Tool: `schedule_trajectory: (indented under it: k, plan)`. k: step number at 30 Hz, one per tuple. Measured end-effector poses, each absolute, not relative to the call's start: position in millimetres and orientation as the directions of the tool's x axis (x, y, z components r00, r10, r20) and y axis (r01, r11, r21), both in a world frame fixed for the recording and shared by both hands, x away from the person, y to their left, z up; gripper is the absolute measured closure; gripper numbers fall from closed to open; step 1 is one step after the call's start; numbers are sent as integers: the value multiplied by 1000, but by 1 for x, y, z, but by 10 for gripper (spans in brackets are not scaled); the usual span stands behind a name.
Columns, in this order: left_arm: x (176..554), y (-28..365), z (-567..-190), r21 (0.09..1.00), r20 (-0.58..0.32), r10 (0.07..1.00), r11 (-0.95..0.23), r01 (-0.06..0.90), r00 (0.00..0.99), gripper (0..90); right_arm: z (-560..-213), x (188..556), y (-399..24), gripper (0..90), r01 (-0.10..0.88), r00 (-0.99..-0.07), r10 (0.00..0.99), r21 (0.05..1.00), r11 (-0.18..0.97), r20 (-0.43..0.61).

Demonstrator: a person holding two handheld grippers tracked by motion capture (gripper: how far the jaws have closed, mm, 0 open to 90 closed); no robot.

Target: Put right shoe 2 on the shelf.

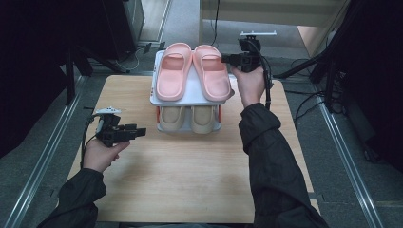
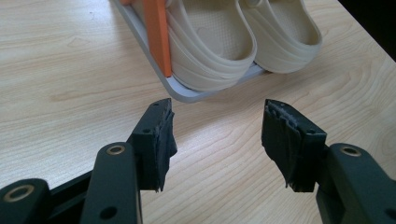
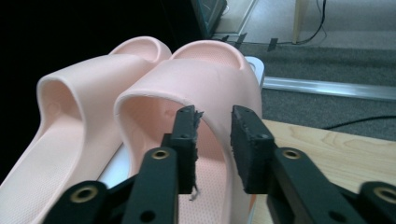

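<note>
A pair of pink slippers (image 1: pixel 172 71) (image 1: pixel 211 71) lies on the top shelf of a small white rack (image 1: pixel 192 95). A beige pair (image 1: pixel 171 118) (image 1: pixel 203 118) sits on the lower shelf. My right gripper (image 1: pixel 224 58) points at the outer side of the right pink slipper (image 3: pixel 210 74). Its jaws stand a little apart at the strap's side wall (image 3: pixel 212 135), and I see no pad pressing on it. My left gripper (image 1: pixel 142 131) hovers open over the table left of the rack, aimed at the beige slippers (image 2: pixel 210 42), nothing between its jaws (image 2: pixel 217 135).
The rack stands at the far middle of the wooden table (image 1: pixel 190 175), its lower tray (image 2: pixel 187 95) carrying an orange post (image 2: pixel 156 32). Metal rails (image 1: pixel 43 161) run along both sides of the table. Cables and dark stands crowd the floor at the right.
</note>
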State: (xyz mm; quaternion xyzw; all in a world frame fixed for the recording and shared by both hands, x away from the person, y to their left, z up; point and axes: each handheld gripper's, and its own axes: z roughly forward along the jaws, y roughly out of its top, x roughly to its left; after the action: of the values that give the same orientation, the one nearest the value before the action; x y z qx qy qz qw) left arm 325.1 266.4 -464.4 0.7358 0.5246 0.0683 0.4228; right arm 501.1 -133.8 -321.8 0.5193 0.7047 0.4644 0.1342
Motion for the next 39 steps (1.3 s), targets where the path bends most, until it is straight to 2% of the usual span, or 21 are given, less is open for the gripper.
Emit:
schedule_trajectory:
  k: [3, 5, 14, 39]
  plan:
    - [325, 266, -464, 694, -342, 830, -93, 714, 440, 437, -320, 498, -141, 868, 588, -428, 868, 807, 58, 250]
    - [325, 266, -464, 694, -341, 830, -94, 714, 441, 437, -323, 499, -145, 899, 591, -424, 873, 804, 64, 242]
    - [325, 266, -464, 694, -340, 830, -95, 714, 441, 438, -354, 504, -149, 900, 643, -420, 864, 763, 67, 278]
    - [327, 266, -465, 690, -344, 828, -98, 717, 444, 437, -358, 493, -122, 900, 617, -493, 832, 777, 127, 255]
